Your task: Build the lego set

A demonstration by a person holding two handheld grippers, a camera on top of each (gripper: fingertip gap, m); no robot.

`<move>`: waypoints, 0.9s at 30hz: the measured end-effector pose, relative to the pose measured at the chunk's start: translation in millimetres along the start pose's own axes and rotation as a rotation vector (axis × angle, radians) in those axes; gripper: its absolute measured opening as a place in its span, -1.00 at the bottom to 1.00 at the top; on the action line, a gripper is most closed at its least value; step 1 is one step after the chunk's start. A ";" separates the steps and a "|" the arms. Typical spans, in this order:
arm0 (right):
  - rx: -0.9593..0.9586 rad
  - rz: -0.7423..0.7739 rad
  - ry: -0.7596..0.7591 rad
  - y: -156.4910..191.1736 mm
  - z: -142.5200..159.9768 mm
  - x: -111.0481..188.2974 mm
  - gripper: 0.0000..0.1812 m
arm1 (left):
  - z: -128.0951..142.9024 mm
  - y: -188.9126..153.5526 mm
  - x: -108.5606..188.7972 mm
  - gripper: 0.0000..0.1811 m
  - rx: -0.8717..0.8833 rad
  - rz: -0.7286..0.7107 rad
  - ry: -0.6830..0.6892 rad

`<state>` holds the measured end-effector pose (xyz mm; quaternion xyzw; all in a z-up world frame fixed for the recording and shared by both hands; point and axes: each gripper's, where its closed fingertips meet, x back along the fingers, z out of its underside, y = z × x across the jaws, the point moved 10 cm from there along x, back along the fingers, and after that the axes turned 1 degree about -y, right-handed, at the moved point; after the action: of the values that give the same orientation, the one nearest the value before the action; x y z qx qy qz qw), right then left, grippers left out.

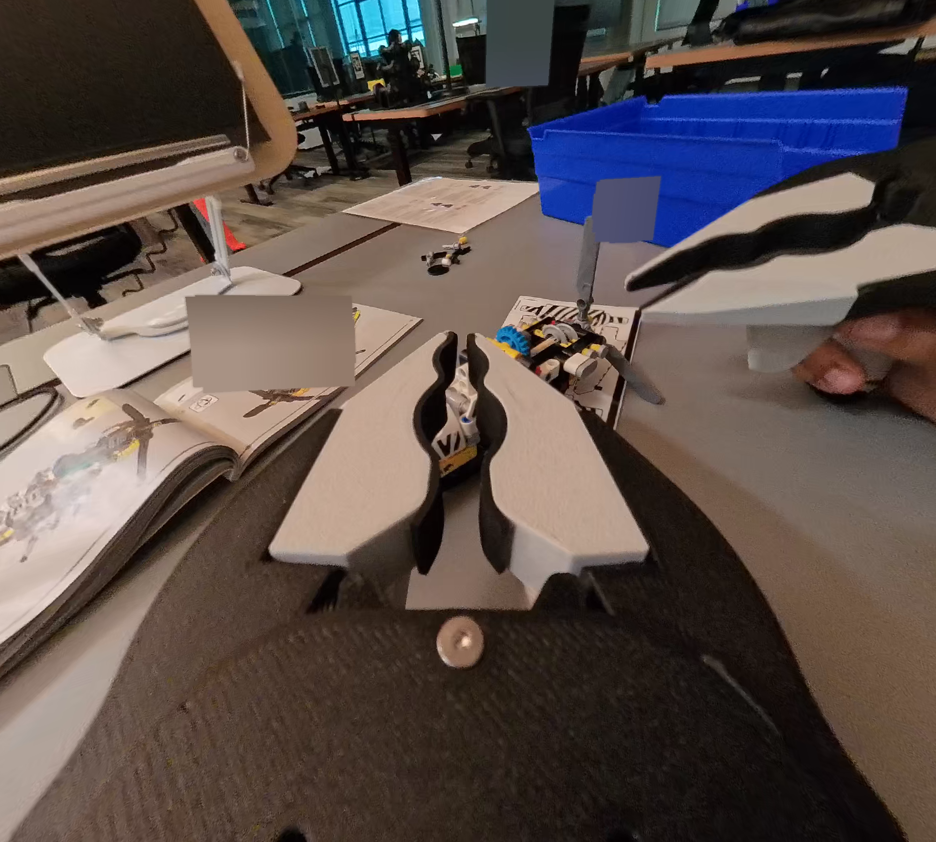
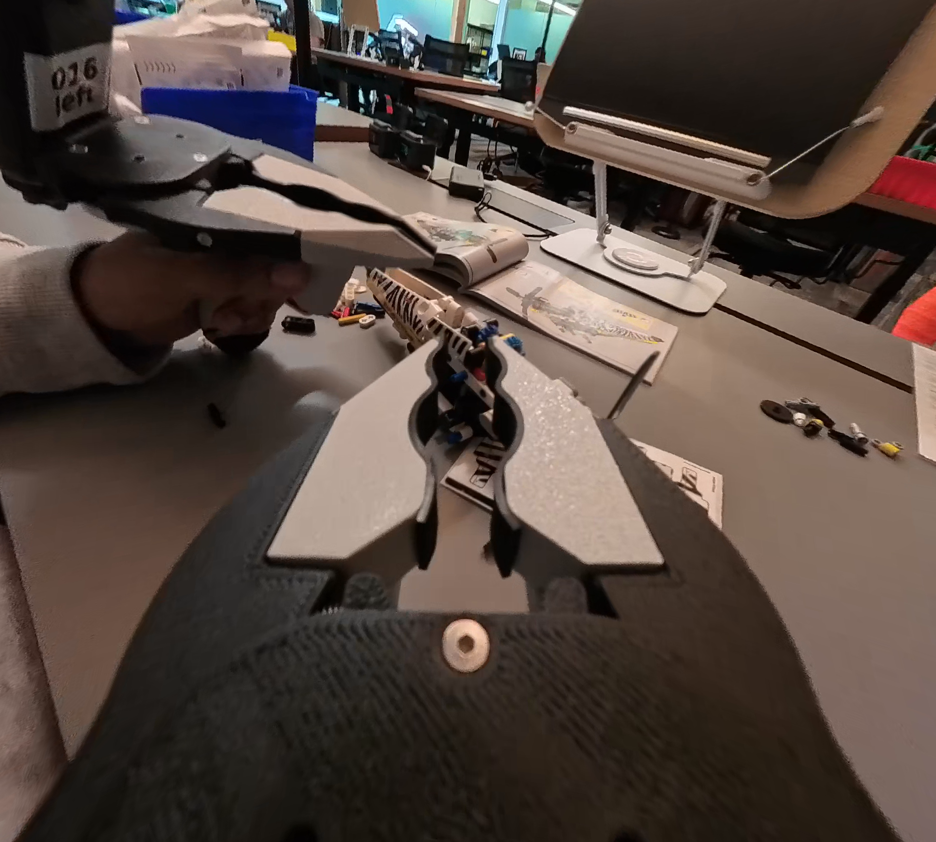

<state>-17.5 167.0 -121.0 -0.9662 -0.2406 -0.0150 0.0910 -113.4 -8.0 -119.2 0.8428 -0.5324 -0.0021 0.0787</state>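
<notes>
A partly built lego model (image 1: 552, 347) with a blue gear, yellow and black beams and a zebra-striped tail lies on a striped sticker sheet (image 1: 620, 326) on the grey table. A grey rotor blade (image 1: 587, 261) stands up from it. My left gripper (image 1: 461, 337) is shut and empty, just above the striped tail; it also shows in the right wrist view (image 2: 430, 253). My right gripper (image 2: 466, 344) hovers over the model (image 2: 420, 311) with its fingers slightly apart and nothing between them. In the left wrist view it (image 1: 633, 293) is right of the blade.
An open instruction booklet (image 1: 126, 453) lies left, under a tilted book stand (image 1: 126, 58). A blue bin (image 1: 709, 149) and a paper sheet (image 1: 440, 205) stand at the back. Loose parts (image 1: 448, 253) lie mid-table, and more (image 2: 354, 309) by the person's hand (image 2: 228, 306).
</notes>
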 end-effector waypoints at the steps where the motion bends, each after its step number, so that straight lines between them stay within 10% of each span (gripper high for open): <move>1: 0.014 -0.002 0.014 1.7 0.2 -1.7 -0.87 | 0.0 2.2 0.4 -0.98 0.020 0.001 -0.002; 27: 0.263 -0.010 0.177 19.3 8.3 -41.3 -0.90 | 2.2 14.4 -0.2 -0.78 0.219 0.051 -0.027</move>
<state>-45.1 132.7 -135.4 -0.9397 -0.2362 -0.0691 0.2376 -126.6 -14.1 -119.4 0.8323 -0.5519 0.0470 -0.0211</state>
